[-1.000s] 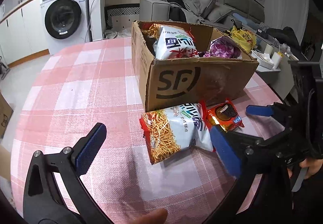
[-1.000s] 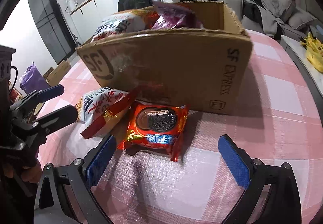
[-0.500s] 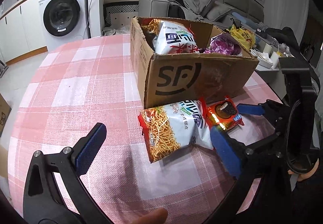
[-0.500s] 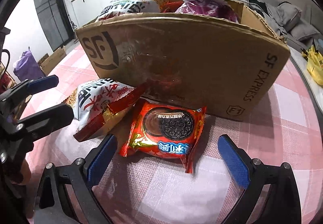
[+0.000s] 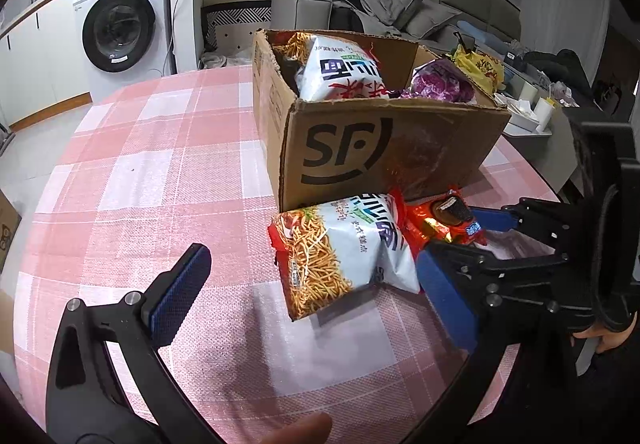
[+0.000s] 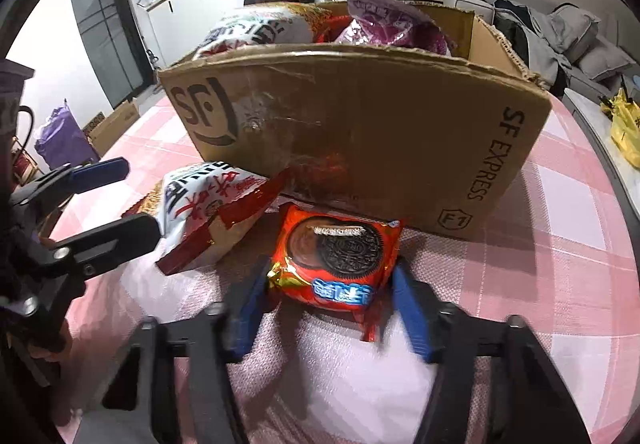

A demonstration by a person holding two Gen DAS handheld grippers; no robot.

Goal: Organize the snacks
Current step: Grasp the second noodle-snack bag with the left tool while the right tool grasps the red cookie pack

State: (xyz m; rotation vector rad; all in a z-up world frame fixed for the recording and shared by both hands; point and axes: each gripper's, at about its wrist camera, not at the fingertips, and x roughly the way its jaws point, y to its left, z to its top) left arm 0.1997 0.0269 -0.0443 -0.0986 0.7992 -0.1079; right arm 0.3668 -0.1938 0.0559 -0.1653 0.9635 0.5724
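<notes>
You have a glossy red foil cookie packet [image 6: 336,264] lying on a woven, matt pink-checked cloth over the tabletop [image 6: 560,244]. Behind it your matt brown cardboard box [image 6: 360,124] carries shiny tape, and the noodle-snack bag [image 5: 344,252] looks like smooth plastic film.

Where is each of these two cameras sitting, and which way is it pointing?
Left wrist: rides the left gripper, looking down across the table at the noodle bag and box; its own open fingers and a fingertip show.
Right wrist: rides the right gripper, looking down at the cookie pack between its closing fingers, box behind.
Shared: box, noodle bag, cookie pack, and each other's gripper.
</notes>
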